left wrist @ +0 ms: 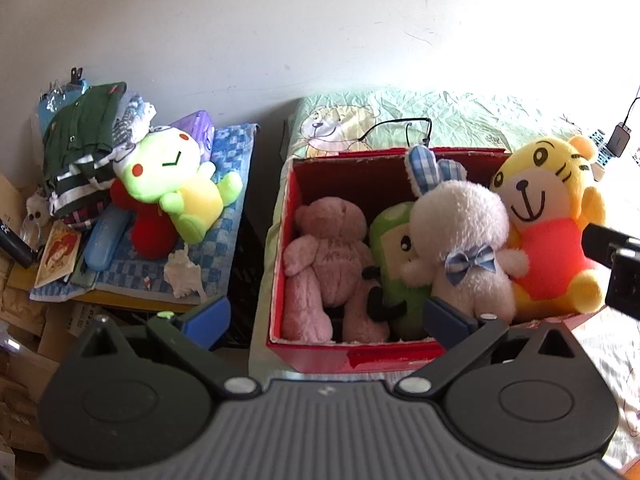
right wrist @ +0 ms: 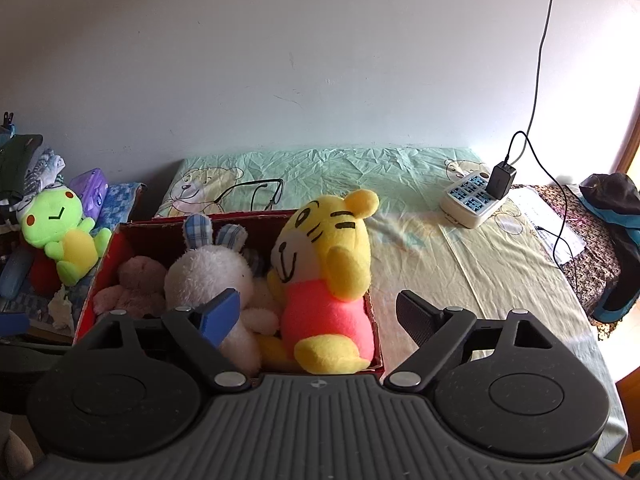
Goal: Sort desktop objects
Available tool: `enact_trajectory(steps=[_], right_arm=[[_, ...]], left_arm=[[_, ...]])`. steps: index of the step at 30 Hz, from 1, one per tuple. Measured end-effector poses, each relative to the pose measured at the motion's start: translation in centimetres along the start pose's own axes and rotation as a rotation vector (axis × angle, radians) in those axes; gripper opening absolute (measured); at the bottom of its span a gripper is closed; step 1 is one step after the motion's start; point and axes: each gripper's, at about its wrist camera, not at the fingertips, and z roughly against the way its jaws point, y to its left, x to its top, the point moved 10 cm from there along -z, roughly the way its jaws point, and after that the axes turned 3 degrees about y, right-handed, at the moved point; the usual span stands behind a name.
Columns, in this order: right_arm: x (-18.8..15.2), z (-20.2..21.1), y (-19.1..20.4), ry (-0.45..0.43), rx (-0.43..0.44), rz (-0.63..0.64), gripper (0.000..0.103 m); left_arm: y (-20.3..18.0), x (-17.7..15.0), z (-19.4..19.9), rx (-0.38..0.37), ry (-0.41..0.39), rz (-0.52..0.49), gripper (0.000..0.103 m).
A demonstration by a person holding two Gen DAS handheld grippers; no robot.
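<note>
Right wrist view shows the right gripper (right wrist: pixel 318 312) spread wide with nothing between its jaws, poised above the near right corner of the red box (right wrist: pixel 120 240). The yellow tiger plush (right wrist: pixel 324 276) sits upright in that corner, just ahead of and between the spread jaws but not pinched by them. It leans against the white rabbit plush (right wrist: pixel 212 276), and its head rises well over the rim.

Left wrist view shows the left gripper (left wrist: pixel 326 318) likewise released and empty, over the near edge of the box. The pink bear (left wrist: pixel 328 256) and a green plush (left wrist: pixel 394 248) lie below it inside.

Judging from this, the tiger looks freshly set down and the hands are clearing away. Doing that well means lifting straight off without brushing the tiger's head, since it sits high and could tip over the rim.

The green frog plush (left wrist: pixel 176 184) lies on the blue checked cloth (left wrist: pixel 232 216), outside the box and well apart from both grippers. It looks like the next thing to fetch, with the left gripper nearer.
</note>
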Motion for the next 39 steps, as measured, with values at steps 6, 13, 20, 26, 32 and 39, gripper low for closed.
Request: enact_trajectory(steps=[6,13,20,26,32,39], right_arm=[[1.4,-0.6,-0.5,0.024,0.024,-0.005,0.087],[4.1,-1.4,-0.5,0.024,0.029,-0.045,0.087],[2.0,-3.3,0.5,0.068,0.05,-0.05,0.084],[1.5,-3.7,0.5,0.085,0.058,-0.043,0.081],[1.7,-3.0,-0.8,0.046,0.017,-0.008,0.082],[1.0,-3.4,-3.5,0.068,0.0,-0.043,0.082]], left_arm=[[-0.9,2.3,-0.2,0.014,-0.023,-0.042,0.102],[-0.1,5.9,-0.3,0.052,-0.078,-0.041,0.102],[-0.5,3.9,-2.4,0.023,-0.01,-0.026,0.102],[-0.3,2.5,-3.2,0.019,0.007,0.009,0.102],[-2.2,2.6,-2.9,-0.019,-0.016,-0.003,0.102],[-5.7,2.2,-2.7,-0.067,-0.007,-0.036,0.102]])
